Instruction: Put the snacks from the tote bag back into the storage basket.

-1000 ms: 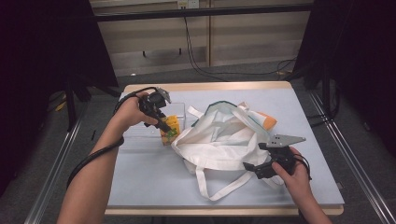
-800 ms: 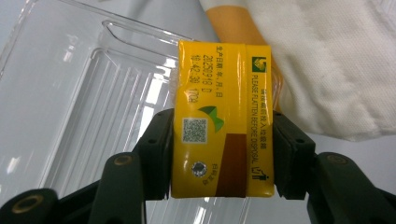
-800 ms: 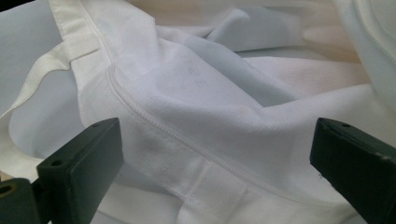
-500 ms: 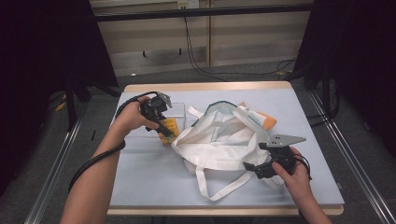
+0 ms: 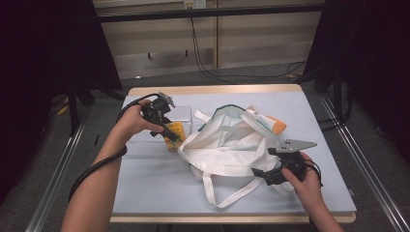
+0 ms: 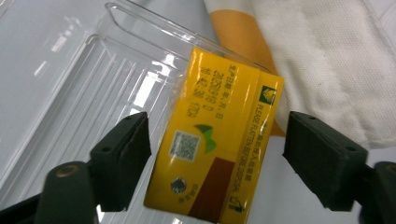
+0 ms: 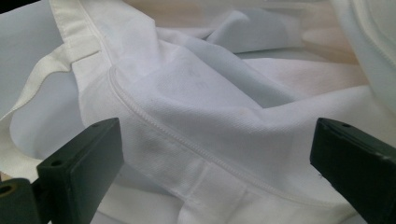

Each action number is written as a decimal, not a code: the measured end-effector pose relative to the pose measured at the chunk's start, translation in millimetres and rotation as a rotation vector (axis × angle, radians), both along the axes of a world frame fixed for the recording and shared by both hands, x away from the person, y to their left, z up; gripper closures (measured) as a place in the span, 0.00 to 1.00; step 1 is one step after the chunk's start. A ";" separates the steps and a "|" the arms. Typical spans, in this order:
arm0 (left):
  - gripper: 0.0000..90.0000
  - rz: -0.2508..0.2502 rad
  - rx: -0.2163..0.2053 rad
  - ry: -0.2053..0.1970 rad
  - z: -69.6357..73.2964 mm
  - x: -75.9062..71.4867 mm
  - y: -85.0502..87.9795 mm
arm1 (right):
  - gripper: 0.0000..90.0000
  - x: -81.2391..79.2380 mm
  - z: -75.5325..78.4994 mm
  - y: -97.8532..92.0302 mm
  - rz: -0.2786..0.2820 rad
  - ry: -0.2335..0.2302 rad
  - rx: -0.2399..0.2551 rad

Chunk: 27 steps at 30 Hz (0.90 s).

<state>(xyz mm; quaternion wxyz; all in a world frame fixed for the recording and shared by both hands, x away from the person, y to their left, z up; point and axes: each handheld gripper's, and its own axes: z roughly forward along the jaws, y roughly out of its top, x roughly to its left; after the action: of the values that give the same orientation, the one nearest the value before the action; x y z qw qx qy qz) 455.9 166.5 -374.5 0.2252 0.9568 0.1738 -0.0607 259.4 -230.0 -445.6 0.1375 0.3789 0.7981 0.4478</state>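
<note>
- The left tongs (image 6: 217, 154) have just been opening — the small yellow drink carton (image 6: 217, 140) stands between the pads, untouched, beside the clear plastic tray (image 6: 93, 88).
- The right tongs (image 7: 210, 172) stand wide over the white cloth tote bag (image 7: 196, 107) on the pale blue surface (image 5: 154, 188).

The lower end of the yellow carton (image 6: 217, 140) is cut off by the bottom edge of the left gripper view, and its small print is too blurred to be read. In the high view, part of the carton (image 5: 175, 137) is hidden behind the left tool (image 5: 173, 136). An orange item (image 5: 277, 124) is largely covered by the white bag (image 5: 227, 150), so its kind cannot be told. The clear tray (image 6: 79, 88) is cut off at the left edge.
</note>
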 end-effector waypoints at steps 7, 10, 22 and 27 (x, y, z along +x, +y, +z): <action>0.20 0.051 -0.029 -0.005 10.0 -5.8 9.4 | 0.03 -1.6 1.8 -1.5 -0.007 -0.005 0.000; 0.19 0.072 -0.042 -0.003 12.4 -8.5 15.0 | 0.03 -1.8 1.7 -1.4 -0.003 -0.006 -0.004; 0.18 0.137 -0.112 0.001 7.6 -29.4 27.6 | 0.03 -2.9 3.3 -1.4 -0.004 -0.005 0.001; 0.17 0.121 -0.096 -0.005 7.6 -32.6 35.9 | 0.03 -3.2 4.1 -0.1 -0.001 -0.007 -0.004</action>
<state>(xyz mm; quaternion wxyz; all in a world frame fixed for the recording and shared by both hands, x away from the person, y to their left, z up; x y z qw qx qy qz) 423.3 202.4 -366.9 0.2745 0.9327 0.2277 -0.0526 256.2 -230.0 -441.5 0.1415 0.3775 0.7982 0.4476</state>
